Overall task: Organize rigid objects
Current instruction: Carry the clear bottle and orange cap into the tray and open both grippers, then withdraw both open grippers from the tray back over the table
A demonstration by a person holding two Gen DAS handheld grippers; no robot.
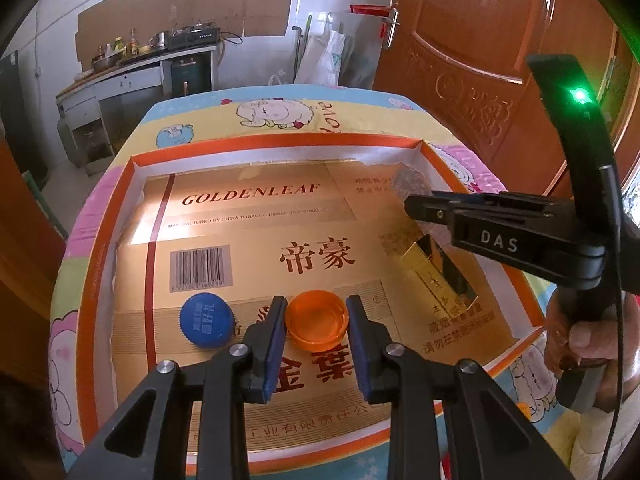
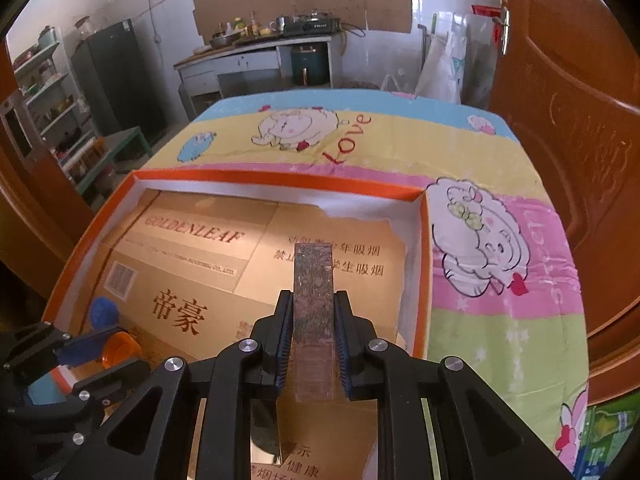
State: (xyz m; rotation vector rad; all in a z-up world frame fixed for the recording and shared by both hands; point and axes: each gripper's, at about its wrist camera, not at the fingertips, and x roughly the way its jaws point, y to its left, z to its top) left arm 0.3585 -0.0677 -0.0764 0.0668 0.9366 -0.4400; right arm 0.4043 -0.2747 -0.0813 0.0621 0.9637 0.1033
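**Two grips over the orange tray: cap on the left, patterned block on the right**

Left wrist view: the left gripper is reaching low into the orange tray, which is sitting on a bench covered by a cartoon sheep cloth. Its jaws are standing on either side of the orange cap, at or very near its rim; whether they are already pressing it I cannot tell. The cap is lying open side up on the gold cardboard liner, near the tray's front edge. A blue cap is lying just beside the orange one, on its left, apart from the jaws. A gold box is lying toward the tray's right wall, under the right gripper, which is crossing in from the right. To do this step well, the jaws should be closing evenly across the cap's widest part, gently, since a thin rim is likely to pop out if squeezed off-centre, and the outer finger should be staying clear of the blue cap.

Right wrist view: the right gripper's jaws are clamped on a dark patterned block, carried level above the liner near the tray's right wall. The block is sticking well forward of the jaws, so it is probably wise to be lowering it flat and slowly, keeping its far end off the tray wall before releasing.
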